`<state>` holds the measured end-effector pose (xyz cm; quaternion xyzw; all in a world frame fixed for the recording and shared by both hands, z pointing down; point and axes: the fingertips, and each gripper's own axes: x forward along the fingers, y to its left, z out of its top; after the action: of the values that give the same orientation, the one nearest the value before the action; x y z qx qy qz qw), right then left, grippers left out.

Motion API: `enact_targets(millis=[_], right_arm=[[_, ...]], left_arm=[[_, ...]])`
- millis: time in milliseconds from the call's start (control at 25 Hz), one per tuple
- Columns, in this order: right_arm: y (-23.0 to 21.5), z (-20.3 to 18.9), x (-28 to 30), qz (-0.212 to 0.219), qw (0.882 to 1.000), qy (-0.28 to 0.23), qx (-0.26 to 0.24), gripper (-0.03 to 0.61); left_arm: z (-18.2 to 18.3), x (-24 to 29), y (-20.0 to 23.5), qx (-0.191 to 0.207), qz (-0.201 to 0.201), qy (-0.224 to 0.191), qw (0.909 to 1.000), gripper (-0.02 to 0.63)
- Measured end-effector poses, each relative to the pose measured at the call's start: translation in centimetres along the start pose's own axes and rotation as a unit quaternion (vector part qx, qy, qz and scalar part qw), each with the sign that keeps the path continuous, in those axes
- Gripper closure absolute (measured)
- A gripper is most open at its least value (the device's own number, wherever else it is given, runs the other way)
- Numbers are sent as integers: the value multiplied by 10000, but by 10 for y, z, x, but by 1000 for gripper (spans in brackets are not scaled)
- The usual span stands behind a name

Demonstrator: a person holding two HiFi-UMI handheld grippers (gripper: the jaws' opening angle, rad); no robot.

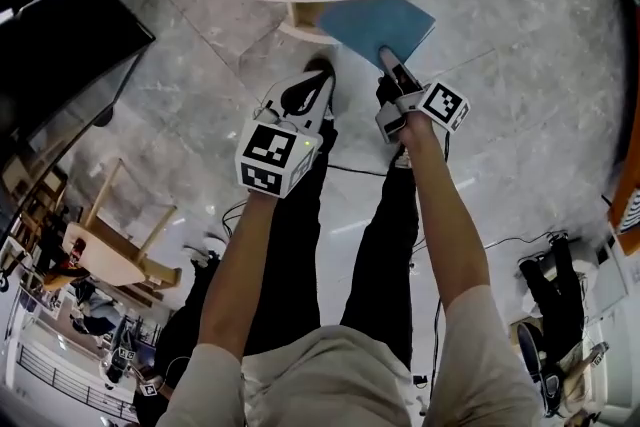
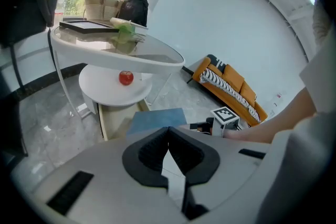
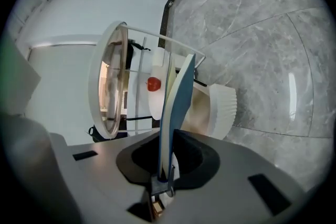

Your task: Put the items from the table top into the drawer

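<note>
My right gripper (image 1: 390,63) is shut on the near edge of a thin blue book (image 1: 380,27), which it holds out low beside the round table. The right gripper view shows the book (image 3: 177,102) edge-on between the jaws of the right gripper (image 3: 167,162). Under the book is the open beige drawer (image 1: 303,16), below the table's lower shelf. The left gripper (image 1: 316,75) hangs to the left of the right one, shut with nothing in it. The left gripper view shows the left gripper (image 2: 168,136) in front of the book (image 2: 156,120) and the drawer (image 2: 112,119).
The table's glass top (image 2: 152,58) carries a dark tray (image 2: 84,26), a woven basket (image 2: 101,7), a black bag (image 2: 133,10) and a green item (image 2: 125,35). A red apple (image 2: 126,77) sits on the white lower shelf (image 2: 100,85). An orange sofa (image 2: 231,85) stands behind. Cables cross the floor (image 1: 500,240).
</note>
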<state>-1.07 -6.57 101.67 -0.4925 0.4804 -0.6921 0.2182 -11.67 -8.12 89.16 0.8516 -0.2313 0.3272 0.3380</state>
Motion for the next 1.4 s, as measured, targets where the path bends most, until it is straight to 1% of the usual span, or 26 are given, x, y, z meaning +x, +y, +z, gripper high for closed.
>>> enact_targets(millis=[80, 320, 480, 560, 640, 760, 880, 960, 1000, 1080, 1160, 1240, 1400], right_arm=[[-4, -6, 20, -51, 9999, 92, 7, 509], [-11, -3, 58, -184, 9985, 379, -351, 509], [-20, 3, 76, -307, 9984, 387, -278, 509], [-24, 3, 81, -324, 9982, 404, -293, 509], [-34, 3, 84, -465, 9975, 439, -287, 509], [-55, 4, 84, -856, 9952, 479, -63, 509], [-65, 2, 81, -935, 9940, 497, 264, 509], [-66, 1, 79, -978, 9933, 507, 349, 507], [-66, 0, 77, -1002, 9930, 516, 350, 500], [-63, 0, 76, -1038, 9926, 557, 303, 445], [-59, 0, 75, -1097, 9919, 603, 206, 411], [-57, -1, 72, -1167, 9912, 611, 146, 403], [-55, 0, 58, -1211, 9909, 529, 248, 403]], left_arm=[[-4, 3, 11, -15, 23, 5, 10000, 592], [-7, 13, 29, -7, 136, -21, 9999, 592], [-19, 16, 36, 187, 168, 131, 9996, 592], [-28, 16, 38, 183, 189, 205, 9994, 592], [-37, 17, 39, 135, 206, 247, 9994, 592], [-44, 19, 36, 105, 176, 281, 9994, 592], [-45, 20, 32, 120, 119, 313, 9994, 592], [-42, 21, 30, 113, 88, 301, 9994, 592], [-41, 22, 28, 106, 82, 284, 9995, 592], [-39, 23, 27, 104, 81, 267, 9996, 592], [-36, 25, 25, 120, 62, 265, 9996, 592], [-34, 26, 22, 139, 24, 260, 9996, 592], [-30, 24, 13, 187, -19, 282, 9994, 592]])
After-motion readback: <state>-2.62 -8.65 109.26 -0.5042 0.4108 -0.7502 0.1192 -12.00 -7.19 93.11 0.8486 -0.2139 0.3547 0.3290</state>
